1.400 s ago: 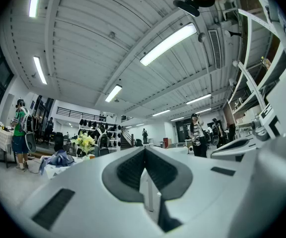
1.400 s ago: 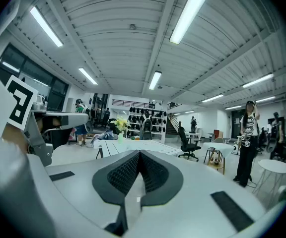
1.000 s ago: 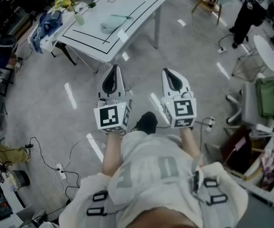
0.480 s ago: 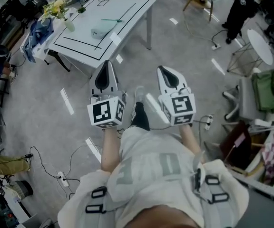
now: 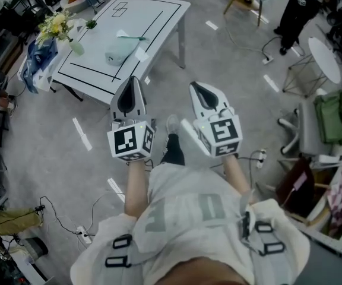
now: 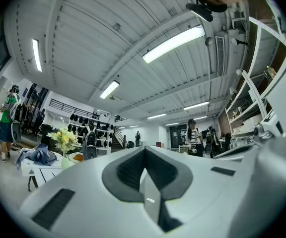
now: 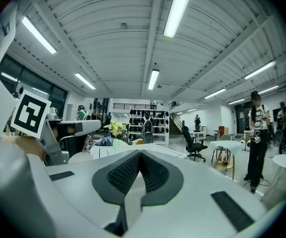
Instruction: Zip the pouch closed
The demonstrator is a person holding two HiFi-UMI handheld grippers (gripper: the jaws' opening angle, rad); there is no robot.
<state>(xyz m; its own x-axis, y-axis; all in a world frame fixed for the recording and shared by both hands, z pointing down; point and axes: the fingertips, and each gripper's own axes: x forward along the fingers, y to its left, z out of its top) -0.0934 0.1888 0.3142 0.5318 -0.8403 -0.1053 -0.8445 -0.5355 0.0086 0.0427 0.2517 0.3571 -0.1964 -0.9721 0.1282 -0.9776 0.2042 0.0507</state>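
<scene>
Fingers of left gripper: pressed together, nothing between them.
Fingers of right gripper: pressed together, nothing between them.
Grippers, head view: side by side over the floor, held out at 12 o'clock from the person's body, apart from each other, marker cubes facing up.
Pouch: pale, lying on table at 11 o'clock from left gripper, well apart from both grippers. Too small to tell the state of its zip.
White tag: on table, just beside pouch at 3 o'clock.
Thin green item: on table at 1 o'clock from pouch; kind unclear.
Vase with yellow flowers: at table's 9 o'clock edge.
Blue cloth: beside table at 9 o'clock.
Green bag: at 3 o'clock from right gripper, well apart.
Cables: on floor at 7 o'clock from left gripper.
</scene>
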